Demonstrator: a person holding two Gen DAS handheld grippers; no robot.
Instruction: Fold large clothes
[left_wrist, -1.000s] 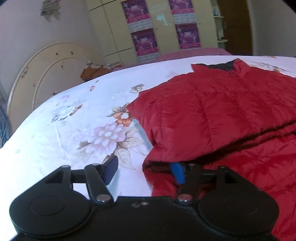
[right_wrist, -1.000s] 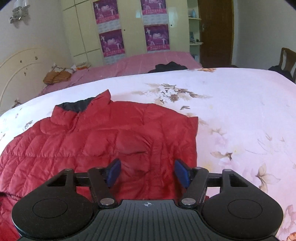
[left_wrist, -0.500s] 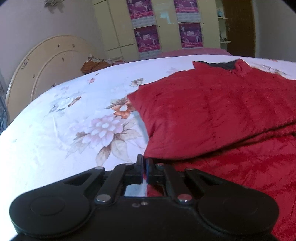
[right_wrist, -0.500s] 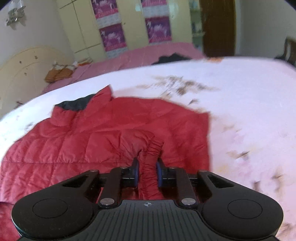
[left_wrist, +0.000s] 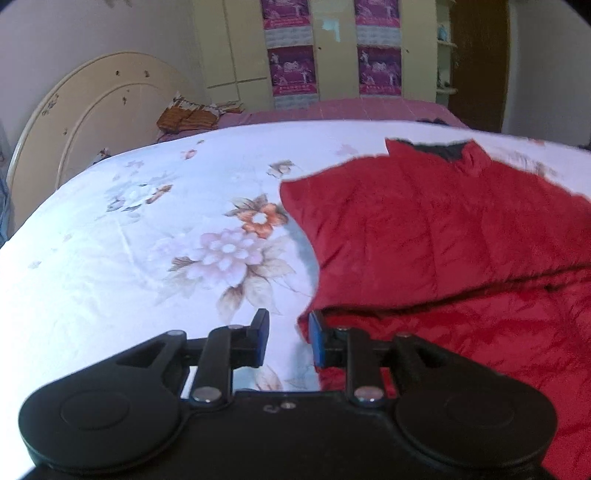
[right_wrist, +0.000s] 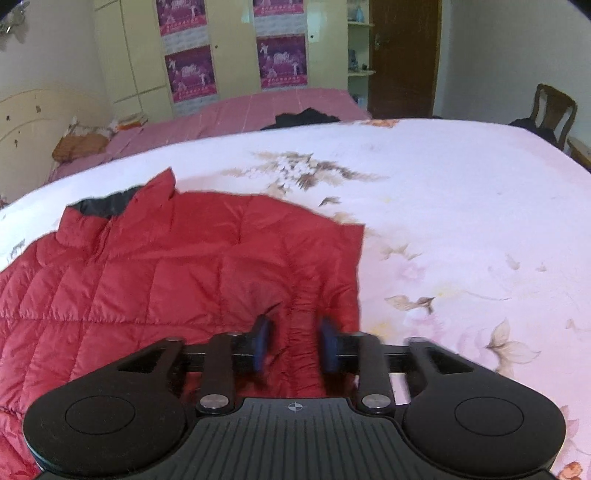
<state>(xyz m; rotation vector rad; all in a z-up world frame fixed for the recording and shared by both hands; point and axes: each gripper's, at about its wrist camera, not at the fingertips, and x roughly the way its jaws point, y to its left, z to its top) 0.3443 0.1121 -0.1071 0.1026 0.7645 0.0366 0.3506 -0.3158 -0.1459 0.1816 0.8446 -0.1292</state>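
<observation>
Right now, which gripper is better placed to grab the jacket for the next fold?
Right. The right gripper straddles a gathered ridge of the red jacket, its jaws opening with fabric between them. The left gripper, also opening, has only the floral bedsheet between its jaws; the jacket's edge sits beside one pad.

Soft, bright daylight; strong fisheye bending with dark corners; slight motion blur in both views.

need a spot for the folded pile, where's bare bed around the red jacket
Bare floral bedsheet between the red jacket and the cream headboard, and on the jacket's other side toward the wooden chair. Crowded: the near middle, under the jacket.
</observation>
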